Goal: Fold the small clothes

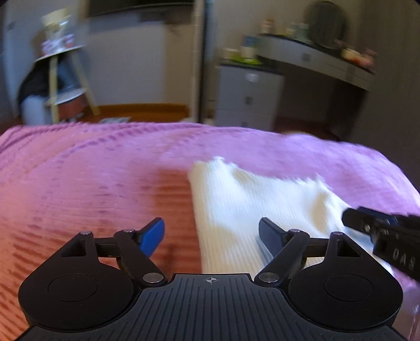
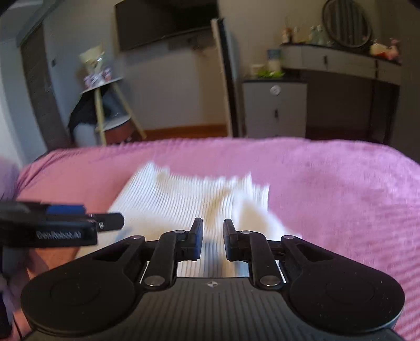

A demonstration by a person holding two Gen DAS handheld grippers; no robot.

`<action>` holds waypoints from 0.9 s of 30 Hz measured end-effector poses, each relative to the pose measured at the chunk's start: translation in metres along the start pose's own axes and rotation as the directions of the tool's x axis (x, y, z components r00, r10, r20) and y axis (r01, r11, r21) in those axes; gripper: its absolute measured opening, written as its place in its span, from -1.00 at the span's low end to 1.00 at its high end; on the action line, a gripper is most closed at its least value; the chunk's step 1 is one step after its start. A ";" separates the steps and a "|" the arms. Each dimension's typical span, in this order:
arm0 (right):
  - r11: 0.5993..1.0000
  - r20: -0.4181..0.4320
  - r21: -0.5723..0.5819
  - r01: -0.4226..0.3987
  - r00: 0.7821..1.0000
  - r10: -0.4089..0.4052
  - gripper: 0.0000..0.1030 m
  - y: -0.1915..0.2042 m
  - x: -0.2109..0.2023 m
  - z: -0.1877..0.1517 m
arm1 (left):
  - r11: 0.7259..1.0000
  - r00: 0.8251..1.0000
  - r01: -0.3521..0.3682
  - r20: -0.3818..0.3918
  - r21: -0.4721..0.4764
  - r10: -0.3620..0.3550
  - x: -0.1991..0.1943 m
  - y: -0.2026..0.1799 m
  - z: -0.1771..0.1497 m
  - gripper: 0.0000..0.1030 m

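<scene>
A white ribbed garment (image 1: 249, 199) lies on a pink-purple bedspread (image 1: 92, 170). My left gripper (image 1: 211, 228) hovers over the garment's near left edge. Its blue-padded jaws are wide open and nothing is pressed between them. The right gripper (image 1: 349, 219) reaches in from the right over the cloth's right side. In the right wrist view the garment (image 2: 170, 199) looks bunched up on its right. My right gripper (image 2: 213, 228) has its jaws drawn close together, and white fabric fills the narrow gap. The left gripper (image 2: 110, 221) enters from the left edge.
The bedspread (image 2: 328, 183) stretches away to the right and ahead. Beyond the bed stand a grey drawer unit (image 2: 274, 110), a dressing table (image 2: 341, 60) with a round mirror, a ladder shelf (image 2: 110, 105) and a wall television (image 2: 168, 23). A hand (image 2: 39, 259) holds the left gripper.
</scene>
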State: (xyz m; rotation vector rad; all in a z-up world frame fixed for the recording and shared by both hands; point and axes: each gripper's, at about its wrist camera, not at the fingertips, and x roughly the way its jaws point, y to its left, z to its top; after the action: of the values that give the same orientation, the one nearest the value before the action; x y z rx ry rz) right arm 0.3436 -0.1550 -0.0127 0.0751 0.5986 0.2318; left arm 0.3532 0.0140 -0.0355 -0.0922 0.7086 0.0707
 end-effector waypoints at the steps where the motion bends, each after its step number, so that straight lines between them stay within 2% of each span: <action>1: 1.000 0.003 -0.006 0.014 1.000 -0.014 -0.69 0.003 0.011 0.003 | 0.999 0.999 -0.036 -0.007 -0.038 0.036 0.008 -0.001 0.001 0.63; 3: 0.999 0.004 0.002 0.047 0.999 -0.047 -0.67 0.005 0.031 0.002 | 0.997 0.998 -0.054 -0.037 -0.055 0.052 0.022 -0.005 -0.002 0.64; 4: 0.998 0.005 0.010 0.062 0.998 -0.062 -0.58 0.004 0.040 -0.002 | 0.998 0.997 -0.055 -0.057 -0.036 0.053 0.030 -0.008 -0.005 0.64; 6: 0.994 0.001 0.024 0.105 0.994 -0.105 -0.44 -0.003 0.051 -0.014 | 0.996 0.996 -0.084 -0.025 0.009 0.084 0.035 -0.009 -0.018 0.80; 7: 0.995 0.027 0.032 0.098 0.995 -0.099 -0.42 -0.008 0.051 -0.022 | 0.996 0.996 -0.091 -0.007 0.009 0.091 0.036 -0.008 -0.022 0.85; 11: 0.993 0.099 0.034 0.109 0.989 -0.112 -0.41 -0.016 0.048 -0.043 | 0.998 0.998 -0.061 -0.002 -0.007 0.061 0.041 0.000 -0.026 0.89; 14: 0.990 0.093 -0.002 0.140 0.986 -0.139 -0.39 -0.010 0.052 -0.043 | 0.996 0.996 -0.086 0.007 0.023 0.086 0.038 -0.005 -0.028 0.89; 17: 0.985 0.062 -0.064 0.161 0.986 -0.157 -0.33 -0.002 0.049 -0.037 | 0.993 0.994 -0.103 -0.020 0.051 0.104 0.023 -0.008 -0.024 0.89; 19: 0.977 0.041 -0.115 0.181 0.983 -0.177 -0.25 0.003 0.034 -0.032 | 0.996 0.995 -0.083 -0.043 0.045 0.085 0.004 -0.005 -0.027 0.88; 21: 0.982 0.042 -0.121 0.145 0.989 -0.141 -0.19 0.004 0.007 -0.035 | 0.999 0.998 -0.049 -0.037 0.012 0.049 -0.024 0.002 -0.036 0.88; 23: 0.986 0.049 -0.106 0.126 0.991 -0.122 -0.09 0.003 -0.024 -0.045 | 0.999 0.999 0.004 -0.053 -0.036 -0.006 -0.052 0.009 -0.049 0.90; 25: 0.994 0.031 -0.075 0.081 0.996 -0.079 0.00 0.002 -0.052 -0.059 | 0.997 0.993 0.041 -0.108 -0.070 -0.049 -0.068 0.012 -0.064 0.90; 27: 0.995 -0.011 -0.078 0.056 0.998 -0.057 0.01 0.001 -0.066 -0.074 | 0.996 0.991 0.046 -0.120 -0.078 -0.055 -0.076 0.011 -0.079 0.90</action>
State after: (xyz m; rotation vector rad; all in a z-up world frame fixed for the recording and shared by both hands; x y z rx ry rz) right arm 0.2487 -0.1698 -0.0377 -0.0188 0.6030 0.2003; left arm 0.2432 0.0136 -0.0462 -0.1877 0.8257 0.0435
